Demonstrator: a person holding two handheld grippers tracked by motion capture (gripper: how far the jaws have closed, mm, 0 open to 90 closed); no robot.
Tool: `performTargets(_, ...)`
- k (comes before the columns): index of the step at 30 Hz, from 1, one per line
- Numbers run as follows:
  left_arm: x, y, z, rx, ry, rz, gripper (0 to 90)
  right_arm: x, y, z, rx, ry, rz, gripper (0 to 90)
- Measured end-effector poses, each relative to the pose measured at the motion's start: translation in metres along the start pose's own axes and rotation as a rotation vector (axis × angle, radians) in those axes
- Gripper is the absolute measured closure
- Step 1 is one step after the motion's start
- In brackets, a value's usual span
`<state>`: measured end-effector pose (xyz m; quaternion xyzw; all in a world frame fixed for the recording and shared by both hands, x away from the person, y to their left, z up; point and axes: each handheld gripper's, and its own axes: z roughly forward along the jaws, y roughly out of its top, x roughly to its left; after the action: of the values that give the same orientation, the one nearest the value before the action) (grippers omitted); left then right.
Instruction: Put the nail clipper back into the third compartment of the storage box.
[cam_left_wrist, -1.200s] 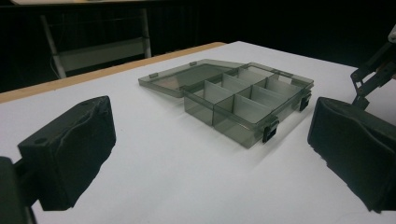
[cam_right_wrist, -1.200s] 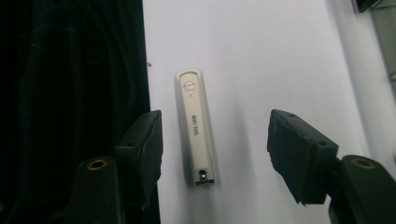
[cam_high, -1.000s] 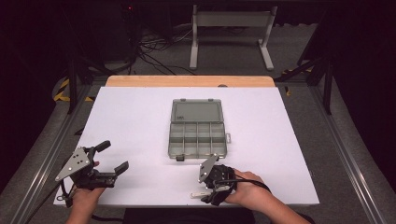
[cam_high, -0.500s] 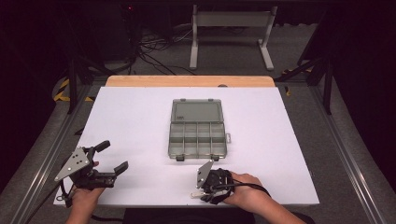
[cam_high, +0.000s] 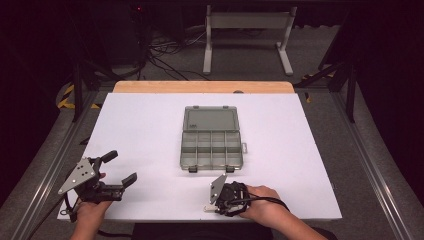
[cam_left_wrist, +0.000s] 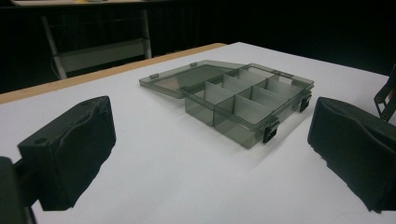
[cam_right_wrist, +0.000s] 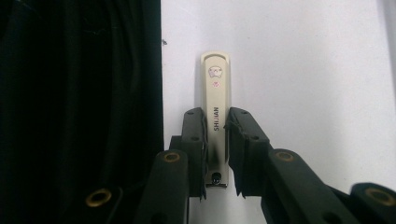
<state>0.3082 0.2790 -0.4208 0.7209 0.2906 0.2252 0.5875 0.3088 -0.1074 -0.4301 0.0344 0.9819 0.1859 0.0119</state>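
Observation:
A cream nail clipper (cam_right_wrist: 215, 84) lies flat on the white table (cam_high: 150, 125), right at its front edge, small in the high view (cam_high: 208, 207). My right gripper (cam_right_wrist: 215, 123) points down over it, and its two black pads press the clipper's sides near the hinge end; the same gripper (cam_high: 216, 205) sits under a hand at the front centre. My left gripper (cam_high: 121, 167) is held at the front left, open with nothing between its jaws (cam_left_wrist: 210, 154). A smoky clear compartment box (cam_high: 211, 142) lies with its lid open in the table's middle, and its compartments (cam_left_wrist: 243, 98) look empty.
Beyond the table's front edge is a dark drop (cam_right_wrist: 79, 93), just beside the clipper. A wooden strip (cam_high: 202, 87) runs along the far edge. Behind it stand a metal frame (cam_high: 247, 30) and cables (cam_high: 165, 55) on the floor.
My right gripper has shifted slightly left and toward the front edge, settling over the clipper. The left gripper and the box have stayed put.

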Motion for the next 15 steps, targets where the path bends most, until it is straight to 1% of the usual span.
performTargets(3,0.0000,0.0000,0.0000,0.000,0.000,0.000,1.8,-0.0008,0.0003,-0.0003,0.005,0.009,-0.001,77.6)
performTargets(6,0.0000,0.0002,-0.0003,0.002,0.000,0.001,1.7,-0.0016,0.0004,-0.0001,0.003,0.012,0.013,77.7)
performTargets(10,0.0001,0.0002,-0.0006,0.003,0.001,0.001,1.7,-0.0022,0.0007,-0.0005,0.005,0.017,0.012,77.8)
performTargets(12,0.0001,0.0003,-0.0006,0.003,0.000,0.000,1.7,-0.0026,0.0007,-0.0010,0.001,0.022,0.016,77.8)
performTargets(15,0.0001,0.0003,-0.0008,0.002,0.001,0.000,1.7,-0.0042,0.0010,-0.0048,-0.023,0.020,0.025,77.8)
